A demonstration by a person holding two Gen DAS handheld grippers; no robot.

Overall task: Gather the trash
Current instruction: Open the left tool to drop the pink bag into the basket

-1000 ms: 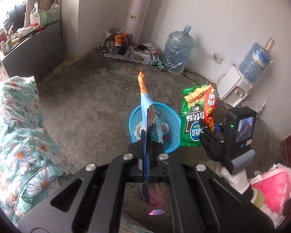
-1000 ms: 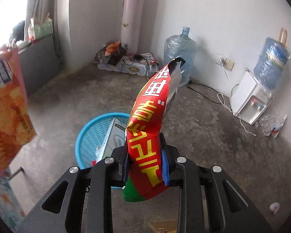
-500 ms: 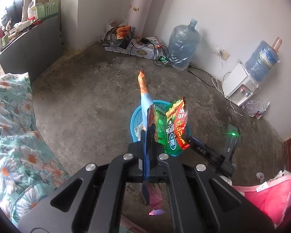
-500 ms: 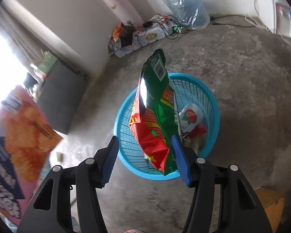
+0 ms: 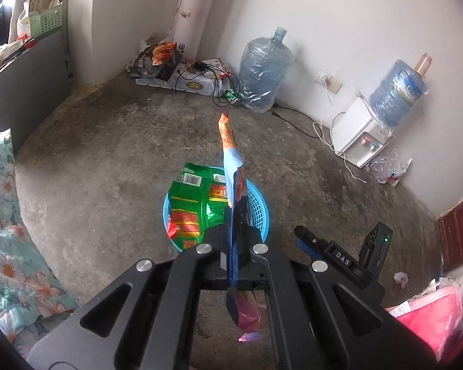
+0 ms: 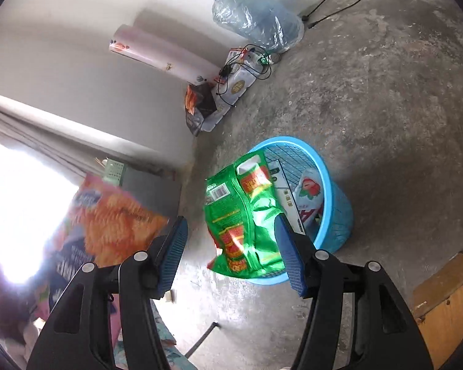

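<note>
Concrete floor (image 5: 108,160), blue basket (image 6: 336,209) holds green snack bag (image 6: 240,215); right gripper (image 6: 231,252) spread, empty; left gripper (image 5: 233,240) pinches orange-blue wrapper (image 5: 231,166) pointing 12 o'clock.

Daylit room, blown-out window glare, fisheye-bent edges, dark vignette corners
</note>
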